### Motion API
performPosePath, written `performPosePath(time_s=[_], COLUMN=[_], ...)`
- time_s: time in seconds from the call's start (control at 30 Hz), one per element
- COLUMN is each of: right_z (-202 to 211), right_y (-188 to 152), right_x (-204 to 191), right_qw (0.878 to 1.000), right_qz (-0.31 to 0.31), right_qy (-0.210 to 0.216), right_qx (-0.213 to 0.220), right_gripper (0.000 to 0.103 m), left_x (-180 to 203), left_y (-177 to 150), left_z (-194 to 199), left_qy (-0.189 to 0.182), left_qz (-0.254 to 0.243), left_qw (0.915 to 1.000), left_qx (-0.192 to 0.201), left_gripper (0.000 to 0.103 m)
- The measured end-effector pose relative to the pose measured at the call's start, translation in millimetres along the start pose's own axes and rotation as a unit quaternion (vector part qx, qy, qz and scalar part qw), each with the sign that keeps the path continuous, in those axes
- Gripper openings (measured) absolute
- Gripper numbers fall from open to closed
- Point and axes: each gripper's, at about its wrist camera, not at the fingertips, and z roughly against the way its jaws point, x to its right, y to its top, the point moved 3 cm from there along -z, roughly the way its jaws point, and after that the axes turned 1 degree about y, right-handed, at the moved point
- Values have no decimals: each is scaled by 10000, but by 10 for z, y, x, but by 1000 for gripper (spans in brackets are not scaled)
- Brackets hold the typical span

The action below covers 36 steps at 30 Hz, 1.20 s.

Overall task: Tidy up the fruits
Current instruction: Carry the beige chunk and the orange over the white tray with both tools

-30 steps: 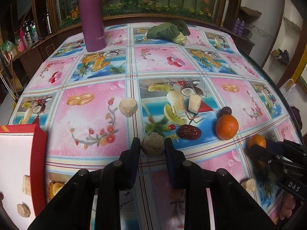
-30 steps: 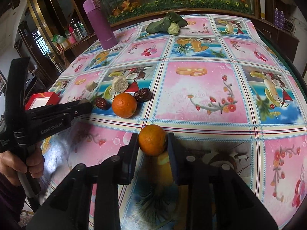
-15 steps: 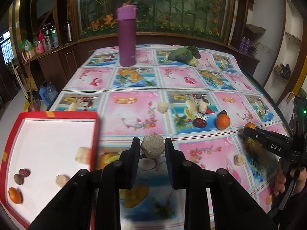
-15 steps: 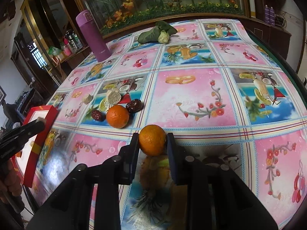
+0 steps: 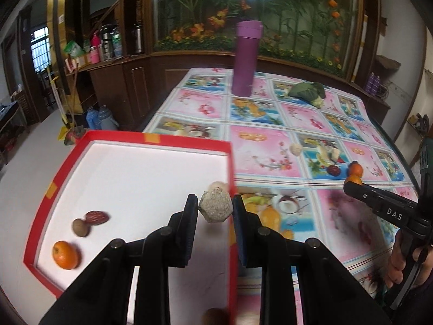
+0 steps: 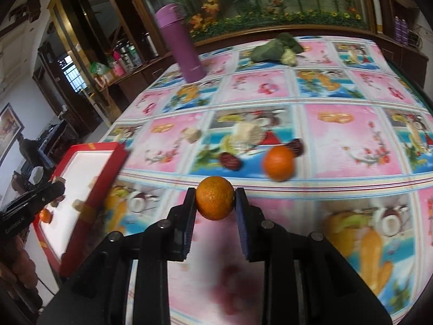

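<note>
Grippers (image 5: 215, 209) (image 6: 215, 201) now carry 2 fruits toward tray (image 5: 135, 136).

A purple flask (image 5: 246, 58) stands upright far ahead of the fingers. A green leafy vegetable (image 5: 307, 92) lies right of it on the fruit-print tablecloth (image 5: 297, 124).

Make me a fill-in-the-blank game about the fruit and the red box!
1. The right gripper is squeezing an ____.
2. The tall bottle on the table is ____.
3. The left gripper holds a beige lump at the edge of the ____ tray.
4. The orange in the tray lies in its ____ corner, nearest the camera.

Answers: orange, purple, red, left
</note>
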Motion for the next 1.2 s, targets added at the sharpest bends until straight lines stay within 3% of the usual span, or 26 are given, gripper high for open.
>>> performPosePath(time_s=[0.3,0.6,1.2], right_z=[-190,-382,-697], right_y=[31,-72,-575], right_x=[-1132,-1975,-2365], right_qw=[9957,9868,9760], right_qz=[830,1463,1808], right_qy=[401,642,722], right_qx=[-97,-264,-976], right_gripper=[30,30,31], left_x=[-559,-826,-1051], left_y=[-111,-236,-378], left_z=[29,-13,-139], left_qy=[293,379,760], left_qz=[379,496,487], left_qw=[9988,9981,9958], left_qx=[50,-7,-169], left_gripper=[25,25,25])
